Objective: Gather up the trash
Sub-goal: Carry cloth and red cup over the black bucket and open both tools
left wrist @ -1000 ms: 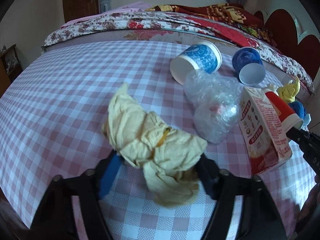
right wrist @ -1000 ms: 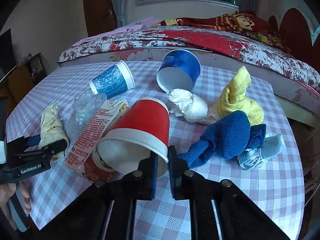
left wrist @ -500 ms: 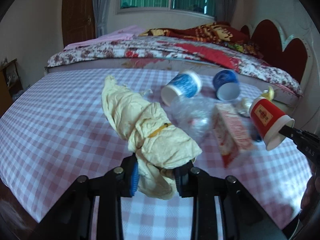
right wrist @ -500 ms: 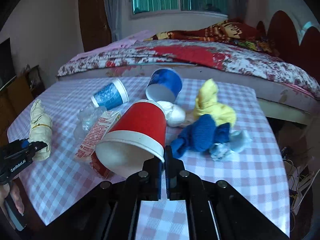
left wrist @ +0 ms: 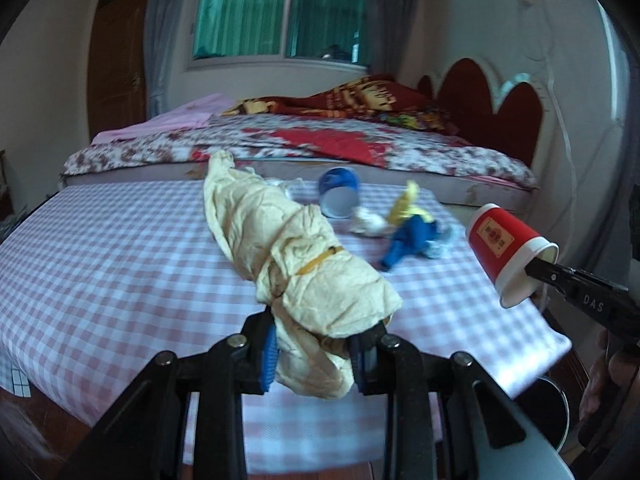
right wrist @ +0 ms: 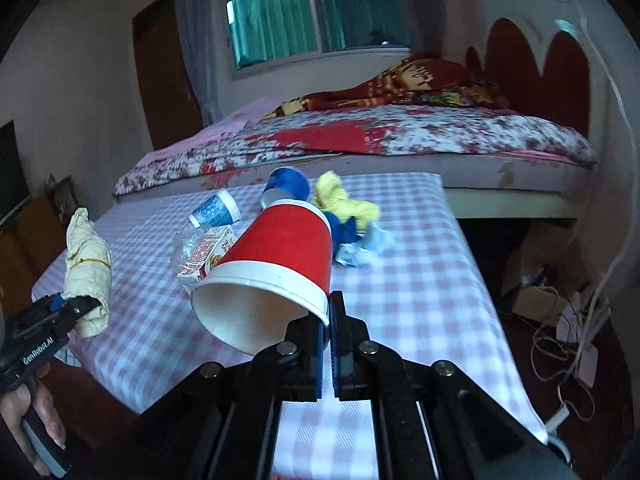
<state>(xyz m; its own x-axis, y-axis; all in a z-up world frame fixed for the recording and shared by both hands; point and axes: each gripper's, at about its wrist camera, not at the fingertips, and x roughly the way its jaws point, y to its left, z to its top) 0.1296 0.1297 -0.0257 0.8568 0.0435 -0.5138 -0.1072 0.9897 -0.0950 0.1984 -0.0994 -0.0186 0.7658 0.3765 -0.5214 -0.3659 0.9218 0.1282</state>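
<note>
My left gripper is shut on a crumpled pale yellow paper wad tied with a rubber band, held above the checked table. It also shows in the right wrist view. My right gripper is shut on the rim of a red paper cup, lifted off the table; the cup also shows in the left wrist view. On the table lie a blue patterned cup, a dark blue cup, a clear plastic wrapper and a carton.
Yellow, blue and pale blue cloths lie near the table's right side, with a white wad. A bed stands behind the table. Cables and boxes lie on the floor at right. A round lid-like object is under the table's corner.
Both grippers have lifted up and pulled back from the table with their loads. The paper wad and red cup are now higher, and the table looks farther away.
</note>
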